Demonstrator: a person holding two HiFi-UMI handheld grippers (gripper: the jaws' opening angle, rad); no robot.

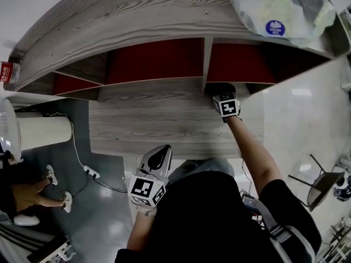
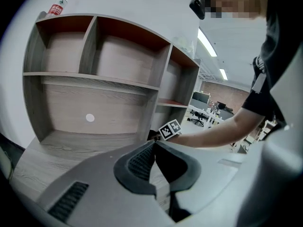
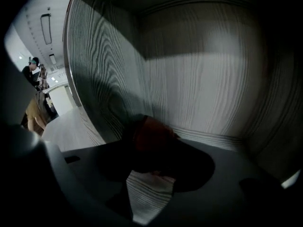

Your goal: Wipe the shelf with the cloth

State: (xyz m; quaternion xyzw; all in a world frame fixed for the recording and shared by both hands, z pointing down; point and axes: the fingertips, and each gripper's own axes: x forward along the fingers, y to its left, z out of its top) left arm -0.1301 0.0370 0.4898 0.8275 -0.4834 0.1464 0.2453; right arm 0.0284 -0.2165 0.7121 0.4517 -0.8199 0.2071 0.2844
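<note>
Dark reddish cloth (image 3: 150, 132) low in shelf (image 1: 137, 15) compartment right of divider, at back edge of surface (image 1: 164, 122). Right gripper (image 3: 154, 155) released, jaws spread wide around cloth. Left gripper (image 2: 152, 144) clenched, empty, near surface's front edge.

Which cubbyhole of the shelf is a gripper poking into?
The bottom right cubbyhole, just right of the upright divider: the right gripper reaches inside it. The other cubbyholes have no gripper in them.
</note>
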